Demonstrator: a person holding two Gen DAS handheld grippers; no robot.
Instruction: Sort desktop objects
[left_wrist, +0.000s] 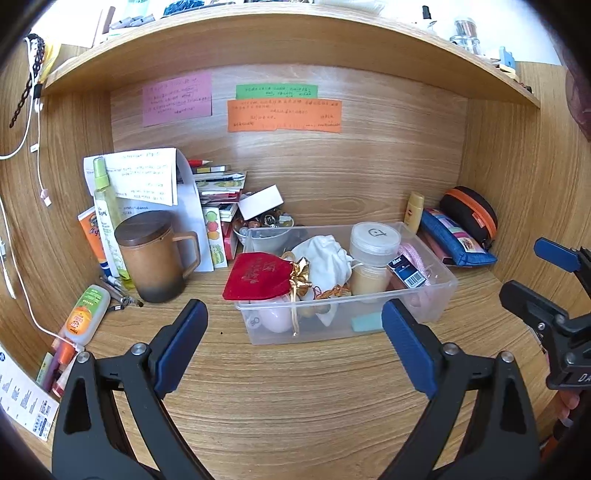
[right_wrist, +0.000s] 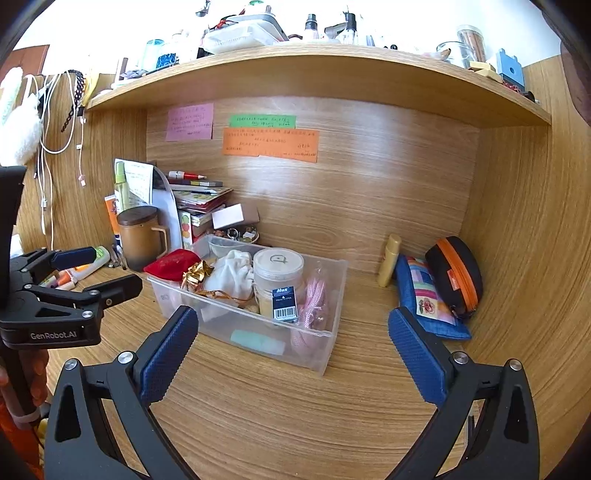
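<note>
A clear plastic bin (left_wrist: 436, 295) (right_wrist: 325, 354) stands mid-desk. In it lie a red velvet pouch (left_wrist: 255, 275) (right_wrist: 170, 264), a white cloth bag (left_wrist: 325, 254) (right_wrist: 232, 275), a round lidded jar (left_wrist: 373, 242) (right_wrist: 277, 269), a small blue Max box (left_wrist: 406, 271) (right_wrist: 284, 302) and pink cord (right_wrist: 314, 295). My left gripper (left_wrist: 295, 321) is open and empty just in front of the bin. My right gripper (right_wrist: 293, 325) is open and empty, nearer the bin's right end. Each gripper shows in the other's view: the right one (left_wrist: 539, 280), the left one (right_wrist: 99, 269).
A brown lidded mug (left_wrist: 155, 254) (right_wrist: 142, 236), spray bottle (left_wrist: 105, 218), tubes and pens crowd the left. Stacked books (left_wrist: 218, 184) and a trinket bowl (left_wrist: 264, 221) stand behind the bin. A yellow tube (right_wrist: 389, 260), blue pouch (right_wrist: 424, 299) and black-orange case (right_wrist: 456, 275) sit right. A shelf (right_wrist: 314, 70) overhangs.
</note>
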